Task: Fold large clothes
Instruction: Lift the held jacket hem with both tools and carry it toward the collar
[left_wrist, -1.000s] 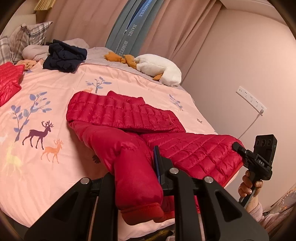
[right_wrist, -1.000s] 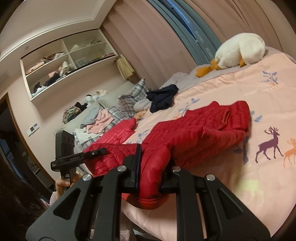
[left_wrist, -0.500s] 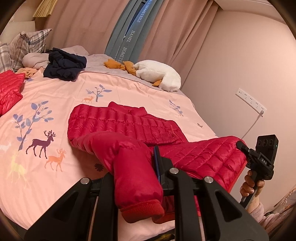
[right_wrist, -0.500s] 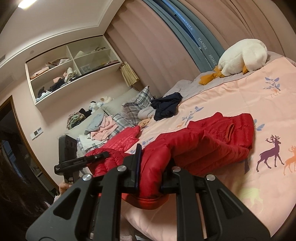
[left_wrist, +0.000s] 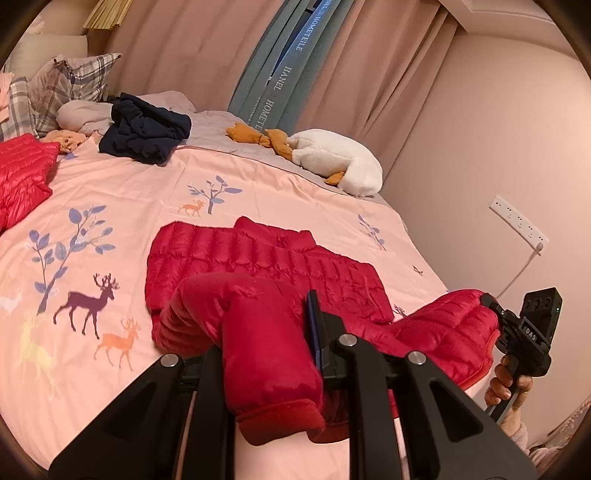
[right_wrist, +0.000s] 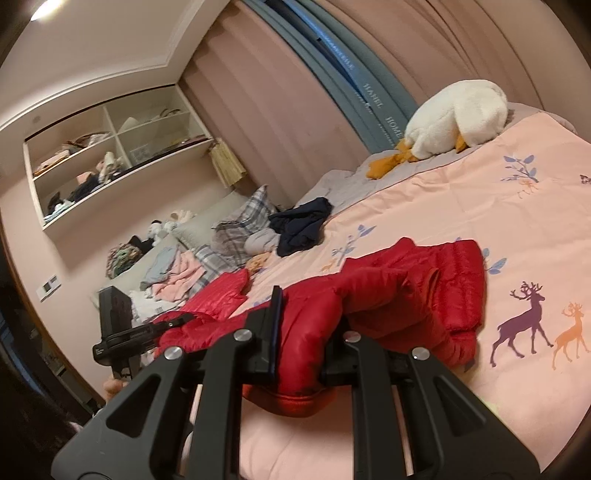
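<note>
A red quilted puffer jacket (left_wrist: 258, 258) lies on the pink deer-print bedspread (left_wrist: 110, 206), collar away from me. My left gripper (left_wrist: 267, 332) is shut on one sleeve near its cuff, and the cuff hangs down between the fingers. Further right, the right gripper (left_wrist: 489, 301) holds the other sleeve up off the bed, a person's hand (left_wrist: 506, 384) on its grip. In the right wrist view my right gripper (right_wrist: 306, 325) is shut on that red sleeve of the jacket (right_wrist: 424, 280). The left gripper (right_wrist: 184, 318) shows at the left, clamped on red cloth.
A second red jacket (left_wrist: 22, 173) lies at the left. A navy garment (left_wrist: 144, 133), plaid pillows (left_wrist: 62, 85) and a white plush goose (left_wrist: 332, 162) sit at the head. The wall with a socket strip (left_wrist: 517, 221) is on the right. Shelves (right_wrist: 110, 155) overlook a clothes pile (right_wrist: 173, 269).
Both grippers have moved in over the bed with their sleeves. The right-hand sleeve has come up off the bedspread, and the cloth bunches closer against the jacket's body.
</note>
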